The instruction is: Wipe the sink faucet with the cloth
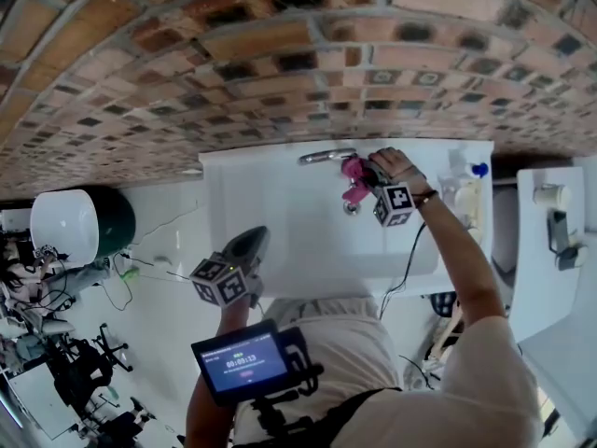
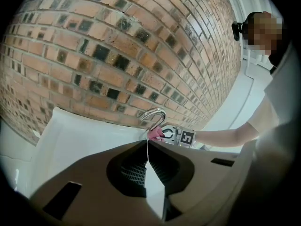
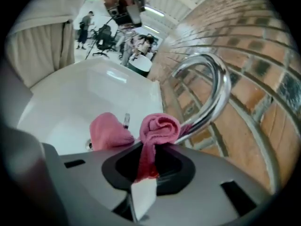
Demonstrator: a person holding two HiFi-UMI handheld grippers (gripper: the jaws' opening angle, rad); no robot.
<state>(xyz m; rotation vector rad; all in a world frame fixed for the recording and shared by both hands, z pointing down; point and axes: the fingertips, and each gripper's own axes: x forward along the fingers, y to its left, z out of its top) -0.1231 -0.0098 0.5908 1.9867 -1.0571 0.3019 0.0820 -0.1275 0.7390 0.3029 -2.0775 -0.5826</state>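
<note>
A pink cloth (image 3: 157, 128) is pinched in my right gripper (image 3: 146, 173), whose jaws are shut on it. The bunched cloth presses against the curved chrome faucet (image 3: 214, 95), and a loose flap (image 3: 107, 132) hangs toward the basin. From the head view, the right gripper (image 1: 371, 187) holds the cloth (image 1: 354, 181) at the faucet (image 1: 326, 156) behind the white sink (image 1: 280, 213). My left gripper (image 1: 244, 255) hangs back near the sink's front edge, shut with nothing in it. The left gripper view shows the faucet (image 2: 155, 117) and cloth (image 2: 154, 134) far ahead.
A brick wall (image 1: 280, 54) rises right behind the sink. A soap bottle (image 1: 464, 189) stands at the sink's right side. A white bucket (image 1: 65, 224) sits on the floor to the left, with chairs and gear (image 1: 84, 362) beyond. A white cabinet (image 1: 550, 250) stands right.
</note>
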